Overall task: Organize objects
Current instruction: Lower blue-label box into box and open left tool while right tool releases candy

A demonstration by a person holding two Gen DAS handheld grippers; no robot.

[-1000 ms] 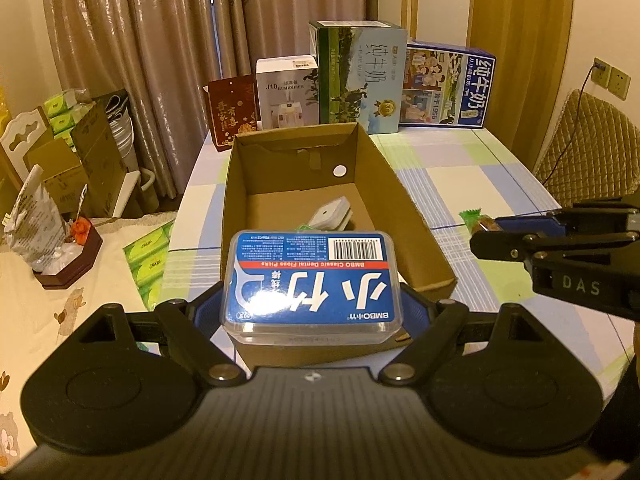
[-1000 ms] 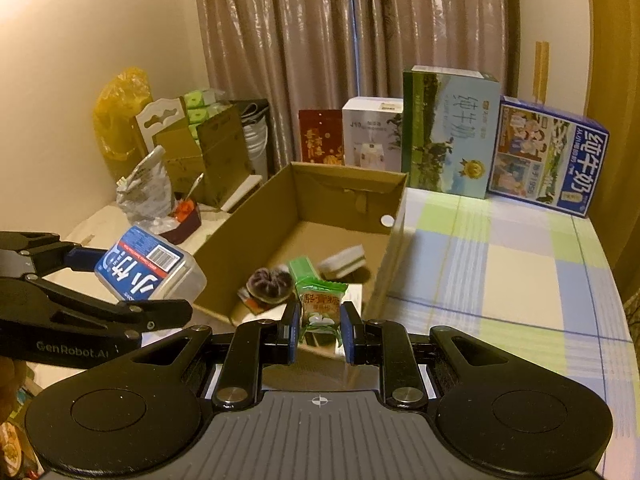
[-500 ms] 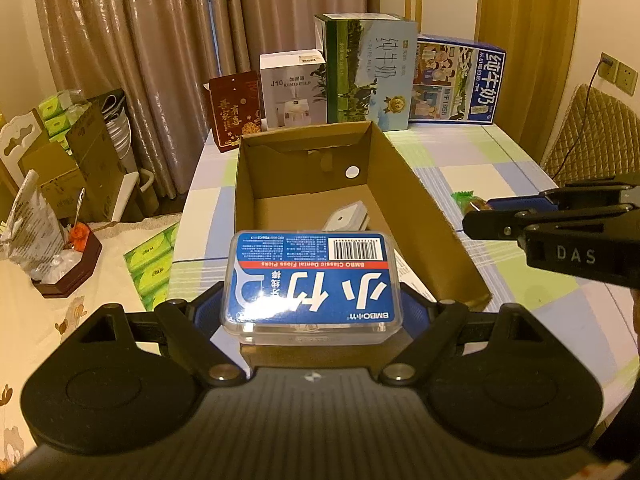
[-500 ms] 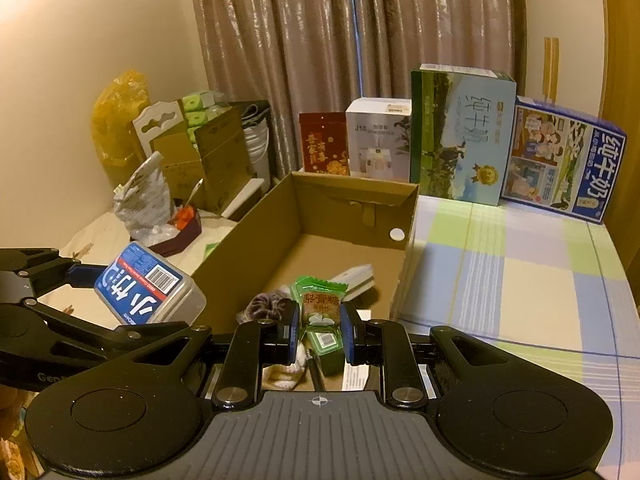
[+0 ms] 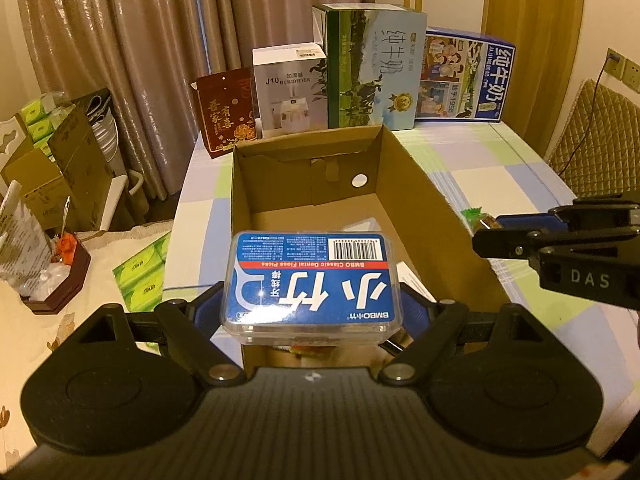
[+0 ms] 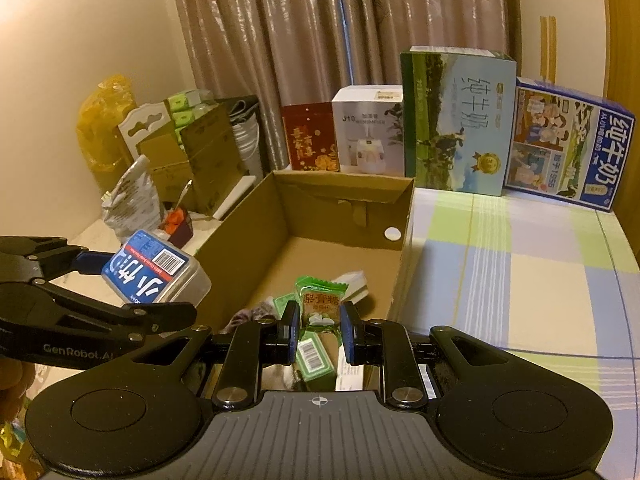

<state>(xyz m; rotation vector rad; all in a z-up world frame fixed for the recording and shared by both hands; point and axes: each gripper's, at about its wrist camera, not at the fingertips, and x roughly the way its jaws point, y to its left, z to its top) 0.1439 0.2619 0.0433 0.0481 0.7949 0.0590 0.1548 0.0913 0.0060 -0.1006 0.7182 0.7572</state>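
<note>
My left gripper (image 5: 312, 312) is shut on a clear plastic floss-pick box (image 5: 312, 284) with a blue label, held above the near end of the open cardboard box (image 5: 424, 196). The right wrist view has that floss-pick box (image 6: 154, 270) at the left, beside the cardboard box's left wall. My right gripper (image 6: 319, 326) is shut on a small green candy packet (image 6: 320, 304), held over the near part of the cardboard box (image 6: 402, 216). Below it lie a green carton (image 6: 314, 362), a white item (image 6: 354, 282) and a dark bundle (image 6: 256, 314).
Tall cartons line the table's far edge: a green milk box (image 5: 372, 68), a blue milk box (image 5: 464, 76), a white humidifier box (image 5: 290, 88) and a red packet (image 5: 226, 112). The checked tablecloth (image 6: 520, 264) stretches right of the box. Left of the table stands clutter (image 5: 52, 200).
Both grippers have moved forward over the cardboard box. The candy packet now hangs inside the box opening, and the floss-pick box covers more of the box's near end.
</note>
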